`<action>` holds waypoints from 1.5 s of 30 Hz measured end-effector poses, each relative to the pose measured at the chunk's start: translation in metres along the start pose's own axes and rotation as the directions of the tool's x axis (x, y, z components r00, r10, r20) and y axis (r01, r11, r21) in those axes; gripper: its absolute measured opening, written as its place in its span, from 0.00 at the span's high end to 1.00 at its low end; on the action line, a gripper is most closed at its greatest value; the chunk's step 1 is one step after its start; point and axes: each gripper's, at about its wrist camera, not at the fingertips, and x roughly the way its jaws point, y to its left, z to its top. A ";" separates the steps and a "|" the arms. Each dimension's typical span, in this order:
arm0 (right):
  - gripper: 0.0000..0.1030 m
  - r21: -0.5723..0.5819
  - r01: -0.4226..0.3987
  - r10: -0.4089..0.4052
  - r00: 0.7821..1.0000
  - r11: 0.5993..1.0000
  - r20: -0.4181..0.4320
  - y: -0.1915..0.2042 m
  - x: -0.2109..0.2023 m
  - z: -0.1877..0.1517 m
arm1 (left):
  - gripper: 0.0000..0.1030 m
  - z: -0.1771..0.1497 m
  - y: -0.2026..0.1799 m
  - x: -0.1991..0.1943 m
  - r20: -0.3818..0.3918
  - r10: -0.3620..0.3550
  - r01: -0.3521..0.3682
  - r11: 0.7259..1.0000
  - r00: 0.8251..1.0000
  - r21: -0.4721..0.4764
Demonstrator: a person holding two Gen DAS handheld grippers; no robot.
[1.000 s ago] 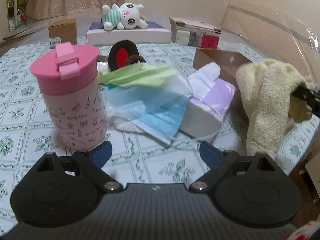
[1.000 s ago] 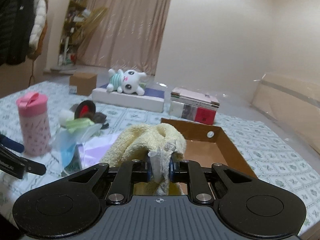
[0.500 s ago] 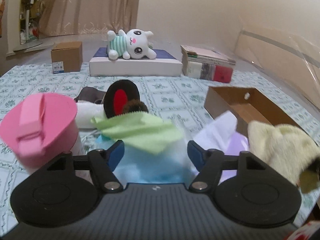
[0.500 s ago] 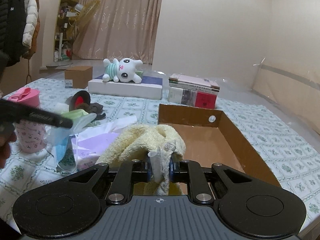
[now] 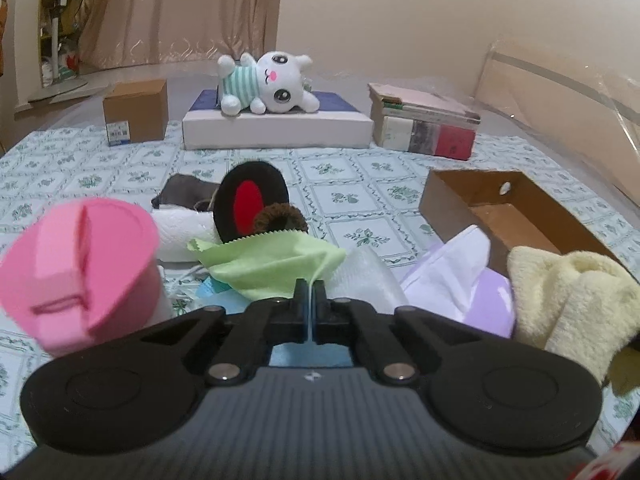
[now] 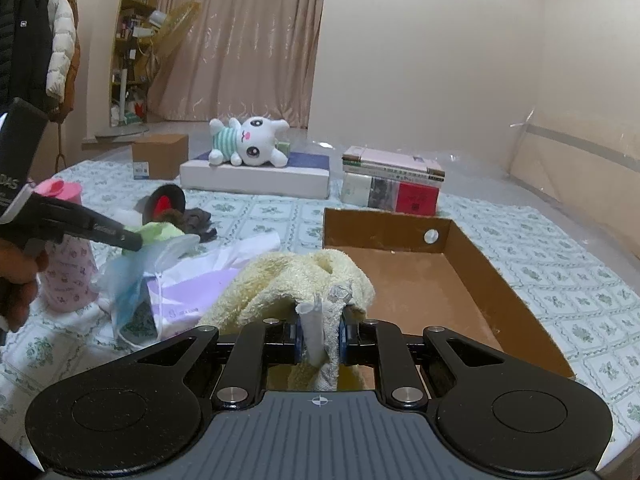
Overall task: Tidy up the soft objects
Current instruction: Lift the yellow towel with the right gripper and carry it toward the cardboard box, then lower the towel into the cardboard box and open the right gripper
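Floral bedcover (image 5: 352, 184) spreads ahead of both my tools. My left gripper (image 5: 309, 286) has just clamped shut on the green cloth (image 5: 272, 264) at its tips. My right gripper (image 6: 320, 330) grips the yellow towel (image 6: 280, 280), just left of the cardboard box (image 6: 472, 264).

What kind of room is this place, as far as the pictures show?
Probably a bedroom at home: coats hanging on a rack, a crowded bookshelf beside the curtain, and a plush toy.
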 end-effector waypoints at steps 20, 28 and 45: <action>0.84 -0.007 0.032 -0.029 0.975 0.999 0.219 -0.027 -0.064 0.078 | 1.00 0.106 -0.025 -0.122 0.109 -0.211 0.189 0.964 0.971 0.186; 0.84 -0.008 0.114 -0.109 0.968 0.994 0.227 -0.074 -0.068 0.090 | 1.00 0.128 -0.091 -0.118 0.085 -0.341 0.313 0.919 0.936 0.239; 0.84 0.032 0.155 -0.157 0.986 0.987 0.049 -0.140 -0.009 0.045 | 0.72 0.097 -0.213 -0.010 -0.090 -0.423 0.431 0.867 0.902 0.251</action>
